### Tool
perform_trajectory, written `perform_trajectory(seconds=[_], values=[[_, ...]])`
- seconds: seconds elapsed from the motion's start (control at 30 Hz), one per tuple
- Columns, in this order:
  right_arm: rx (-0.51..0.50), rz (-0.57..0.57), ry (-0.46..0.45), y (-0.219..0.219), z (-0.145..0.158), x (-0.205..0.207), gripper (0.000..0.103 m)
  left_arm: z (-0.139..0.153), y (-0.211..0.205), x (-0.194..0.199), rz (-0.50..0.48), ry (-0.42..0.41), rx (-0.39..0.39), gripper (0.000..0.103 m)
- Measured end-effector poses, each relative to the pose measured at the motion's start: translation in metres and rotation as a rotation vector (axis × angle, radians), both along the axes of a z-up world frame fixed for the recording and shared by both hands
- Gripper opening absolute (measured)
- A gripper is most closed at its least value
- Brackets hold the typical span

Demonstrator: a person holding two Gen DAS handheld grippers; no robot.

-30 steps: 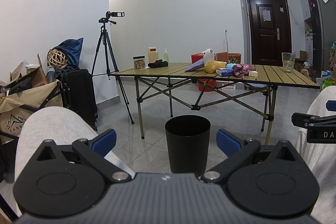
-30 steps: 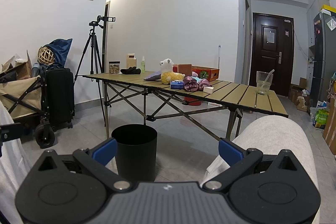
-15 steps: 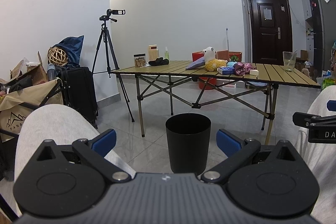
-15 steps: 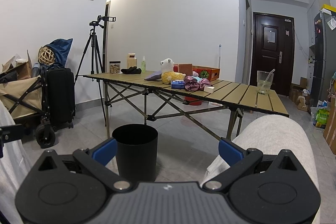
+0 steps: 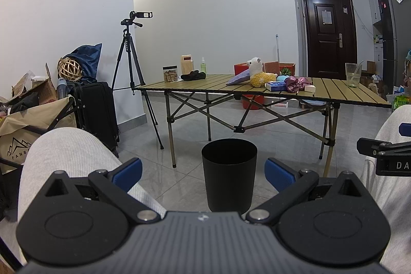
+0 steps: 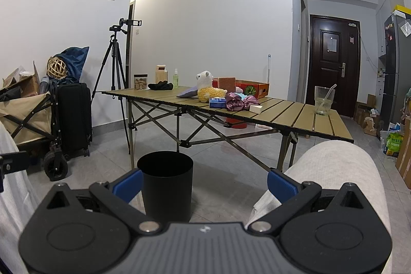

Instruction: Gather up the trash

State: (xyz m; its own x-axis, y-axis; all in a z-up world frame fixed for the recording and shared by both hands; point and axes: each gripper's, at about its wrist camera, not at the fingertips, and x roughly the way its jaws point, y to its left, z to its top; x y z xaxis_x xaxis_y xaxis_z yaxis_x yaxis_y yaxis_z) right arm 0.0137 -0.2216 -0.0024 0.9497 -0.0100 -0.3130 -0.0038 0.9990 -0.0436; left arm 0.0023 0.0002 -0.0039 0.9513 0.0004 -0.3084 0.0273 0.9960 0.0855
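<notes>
A black trash bin [image 5: 229, 175] stands on the tiled floor in front of a folding table [image 5: 334, 91]; it also shows in the right wrist view [image 6: 165, 185]. On the table lie a blue box [image 5: 275, 86], a crumpled purple wrapper [image 5: 295, 84], a small white box [image 5: 310, 88] and a plush llama [image 5: 257, 72]. My left gripper [image 5: 203, 172] is open and empty, low, near the bin. My right gripper [image 6: 204, 182] is open and empty, with the bin behind its left finger. The table items also show in the right wrist view [image 6: 232, 102].
A tripod with a camera [image 5: 133, 55], a black suitcase [image 5: 100, 109] and a folding wagon [image 5: 30, 125] stand at the left wall. A glass with a straw [image 6: 324, 100] sits at the table's right end. My knees [image 5: 66, 153] flank the grippers. A dark door [image 6: 334, 63] is at the back.
Both views have shifted very slightly; the grippers stay open and nothing in the room has moved.
</notes>
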Motion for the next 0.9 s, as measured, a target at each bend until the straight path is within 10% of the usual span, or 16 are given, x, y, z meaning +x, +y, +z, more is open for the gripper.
perform_trajectory(seconds=[0.53,0.9], values=[[-0.030,0.044,-0.102,0.009,0.026,0.004,0.103,0.016,-0.003,0.015,-0.009,-0.055,0.030,0.103],[-0.054,-0.048,-0.212,-0.018,0.063,0.083,0.103,0.053,-0.011,0.120,-0.041,-0.045,-0.066,0.103]])
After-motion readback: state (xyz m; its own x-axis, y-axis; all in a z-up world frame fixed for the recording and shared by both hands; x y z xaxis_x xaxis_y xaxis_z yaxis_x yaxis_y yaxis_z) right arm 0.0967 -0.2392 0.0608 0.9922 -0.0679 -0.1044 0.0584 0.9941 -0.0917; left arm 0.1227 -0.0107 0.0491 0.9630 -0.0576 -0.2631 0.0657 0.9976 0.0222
